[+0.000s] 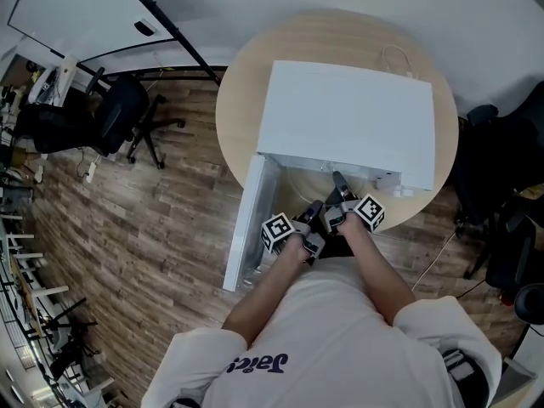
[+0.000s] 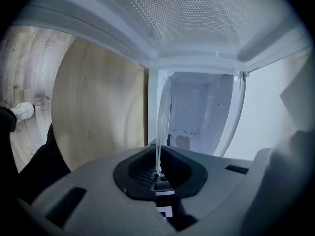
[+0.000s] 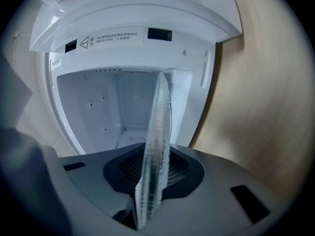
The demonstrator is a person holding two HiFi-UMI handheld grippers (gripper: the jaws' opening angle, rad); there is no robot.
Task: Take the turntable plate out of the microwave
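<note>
The clear glass turntable plate (image 2: 162, 116) stands on edge in the left gripper view, its rim clamped between the jaws of my left gripper (image 2: 157, 173), which is shut on it. In the right gripper view the same plate (image 3: 158, 141) runs edge-on between the pads of my right gripper (image 3: 147, 183), which close on its thick rim. Behind the plate is the white cavity (image 3: 98, 112) of the microwave (image 1: 344, 117). From the head view, left gripper (image 1: 315, 210) and right gripper (image 1: 338, 182) sit side by side at the oven's mouth; the plate itself is hard to make out there.
The microwave door (image 1: 246, 223) hangs open to the left of my hands. The oven sits on a round wooden table (image 1: 242, 100), with a cable (image 1: 395, 58) behind it. Office chairs (image 1: 119, 113) stand on the wood floor at left and right.
</note>
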